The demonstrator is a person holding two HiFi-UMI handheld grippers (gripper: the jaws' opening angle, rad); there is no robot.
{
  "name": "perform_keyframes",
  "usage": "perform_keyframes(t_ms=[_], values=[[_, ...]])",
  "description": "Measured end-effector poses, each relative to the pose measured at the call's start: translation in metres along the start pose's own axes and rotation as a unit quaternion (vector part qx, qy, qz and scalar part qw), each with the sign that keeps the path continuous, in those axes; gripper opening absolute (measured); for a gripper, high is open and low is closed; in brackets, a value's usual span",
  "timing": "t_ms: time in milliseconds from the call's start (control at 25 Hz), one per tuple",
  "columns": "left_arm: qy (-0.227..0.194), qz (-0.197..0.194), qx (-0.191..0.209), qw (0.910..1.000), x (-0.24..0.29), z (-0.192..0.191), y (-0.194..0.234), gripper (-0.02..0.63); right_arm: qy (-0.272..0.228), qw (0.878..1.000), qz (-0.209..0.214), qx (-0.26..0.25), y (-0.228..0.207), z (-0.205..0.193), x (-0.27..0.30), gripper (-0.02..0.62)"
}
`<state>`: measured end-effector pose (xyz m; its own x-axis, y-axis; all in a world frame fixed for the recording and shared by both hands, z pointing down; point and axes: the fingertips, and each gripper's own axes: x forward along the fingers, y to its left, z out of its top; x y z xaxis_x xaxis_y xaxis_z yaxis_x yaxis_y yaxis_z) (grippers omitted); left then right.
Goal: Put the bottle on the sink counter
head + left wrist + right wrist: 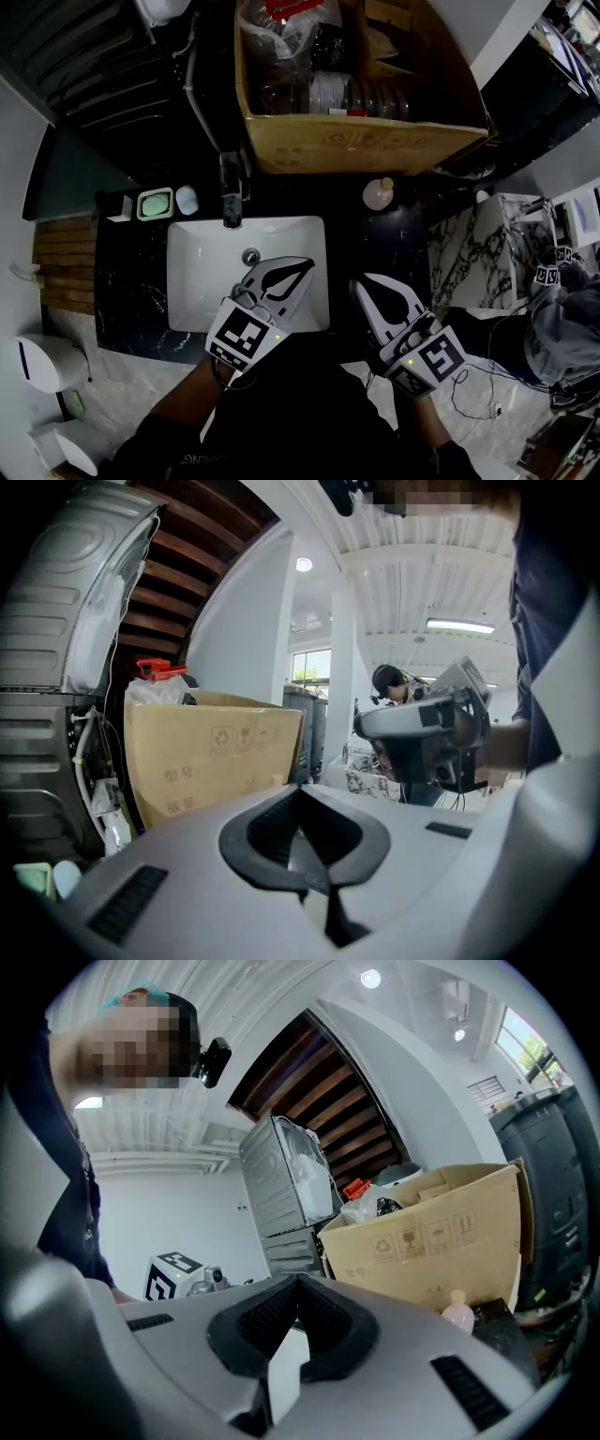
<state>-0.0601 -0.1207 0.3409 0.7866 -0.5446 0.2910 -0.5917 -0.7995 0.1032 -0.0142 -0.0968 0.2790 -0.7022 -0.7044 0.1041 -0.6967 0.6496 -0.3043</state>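
- Over the white sink point(202, 281), the left tool point(300, 269) hovers, tips above the basin's right half. Its jaws are pressed together and there's nothing between them.
- Alongside it is the right tool point(367, 289), over the dark bench point(131, 291) just right of the basin. Its jaws meet at the tips too, and it holds nothing.
- Both marker cubes sit on the near ends, towards the person gripping the tools at the bottom of the head view.
- There's the bottle point(379, 194): small, pale pink, lighter cap. It stands upright on the bench, right of the tap point(231, 197) and just in front of the box point(356, 145).
- The bottle is well apart from both tools, and neither touches it.
- In the right gripper view the bottle shows low on the right, beyond the closed jaws, with the box wall behind it.
- The left gripper view has the box on its left and the right tool across on its right.
- The tap is dark and stands at the middle of the sink's back rim.
- Left of the tap, a green dish point(155, 203) and a pale blue lump point(187, 200) lie side by side on the bench.
- The box is cardboard and open-topped, stuffed with bags and round containers.
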Motion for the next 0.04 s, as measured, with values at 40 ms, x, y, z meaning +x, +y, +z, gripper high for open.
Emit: perform_keyframes(t_ms=[40], values=[[0.000,-0.001,0.001,1.0000,0.0005,0.0001,-0.0005,0.008,0.000,1.000,0.000,-0.001,-0.0004,-0.0002,-0.0003,0.026]])
